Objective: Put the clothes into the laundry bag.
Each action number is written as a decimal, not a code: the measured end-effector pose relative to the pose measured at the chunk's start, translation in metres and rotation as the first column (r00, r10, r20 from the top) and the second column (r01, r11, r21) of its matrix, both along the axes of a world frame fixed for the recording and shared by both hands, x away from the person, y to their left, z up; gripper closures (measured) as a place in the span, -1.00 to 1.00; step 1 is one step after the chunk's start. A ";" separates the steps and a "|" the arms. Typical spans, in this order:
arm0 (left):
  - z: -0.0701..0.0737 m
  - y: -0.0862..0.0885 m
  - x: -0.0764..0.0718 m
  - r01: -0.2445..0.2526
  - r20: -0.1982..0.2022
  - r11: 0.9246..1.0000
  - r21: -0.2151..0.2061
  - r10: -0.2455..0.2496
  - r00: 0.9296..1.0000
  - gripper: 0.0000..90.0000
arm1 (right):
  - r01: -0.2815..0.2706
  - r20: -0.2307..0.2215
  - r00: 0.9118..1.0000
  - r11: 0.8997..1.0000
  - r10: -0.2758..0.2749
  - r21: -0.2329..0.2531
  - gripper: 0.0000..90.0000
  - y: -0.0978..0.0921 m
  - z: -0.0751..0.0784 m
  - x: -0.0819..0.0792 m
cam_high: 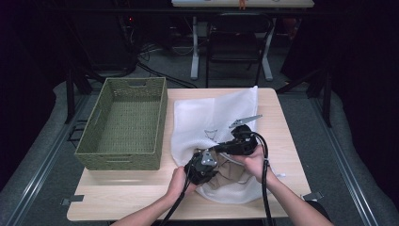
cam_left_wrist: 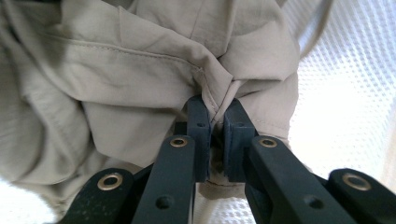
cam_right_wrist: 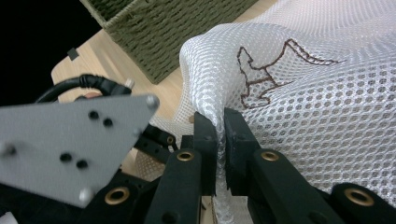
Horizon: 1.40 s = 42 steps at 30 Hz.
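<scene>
Left claw [cam_left_wrist: 215, 122] pinching a fold of beige garment [cam_left_wrist: 140, 79], right claw [cam_right_wrist: 220, 135] pinching the white mesh laundry bag [cam_right_wrist: 327, 121] edge, both at bench [cam_high: 141, 197] front, green woven basket [cam_high: 123, 123] just left of bag.

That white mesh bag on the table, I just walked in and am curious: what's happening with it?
A person works at the table with two handheld grippers. The right gripper is shut on an edge of the white mesh bag, holding it up. The left gripper is shut on a fold of the beige garment, which lies at the bag's opening. A green woven basket sits beside it.
</scene>
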State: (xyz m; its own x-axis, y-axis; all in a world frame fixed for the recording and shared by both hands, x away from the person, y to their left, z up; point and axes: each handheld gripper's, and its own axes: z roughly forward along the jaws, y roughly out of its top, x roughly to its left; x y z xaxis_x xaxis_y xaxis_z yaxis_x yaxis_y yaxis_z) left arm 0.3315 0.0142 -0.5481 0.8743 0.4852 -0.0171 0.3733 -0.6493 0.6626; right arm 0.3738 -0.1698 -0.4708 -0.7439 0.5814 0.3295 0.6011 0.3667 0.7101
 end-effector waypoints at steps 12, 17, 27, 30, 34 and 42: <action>-0.001 0.011 0.015 -0.108 0.029 0.993 -0.041 0.109 0.994 0.86 | -0.018 -0.008 1.000 1.000 0.018 0.023 0.90 0.004 0.001 -0.001; 0.003 0.011 0.016 -0.077 0.013 0.997 -0.016 0.078 0.997 0.63 | -0.008 -0.019 1.000 1.000 0.008 0.014 0.89 -0.001 -0.002 0.002; 0.027 0.017 0.002 -0.068 0.005 0.996 -0.052 0.068 0.998 -0.21 | 0.011 -0.020 1.000 1.000 -0.011 0.007 0.89 -0.008 -0.004 0.006; 0.016 0.010 0.000 -0.043 -0.020 0.999 -0.013 0.043 0.999 -0.22 | 0.010 -0.020 1.000 1.000 -0.010 0.003 0.89 -0.007 -0.004 0.006; -0.003 0.001 0.001 -0.039 -0.043 0.998 0.047 0.041 0.998 -0.08 | 0.012 -0.028 1.000 1.000 -0.012 -0.001 0.89 -0.007 -0.005 0.006; -0.014 0.001 0.005 -0.049 -0.047 0.999 -0.023 0.048 0.998 0.85 | 0.006 -0.025 1.000 1.000 -0.006 0.000 0.90 -0.003 -0.006 0.006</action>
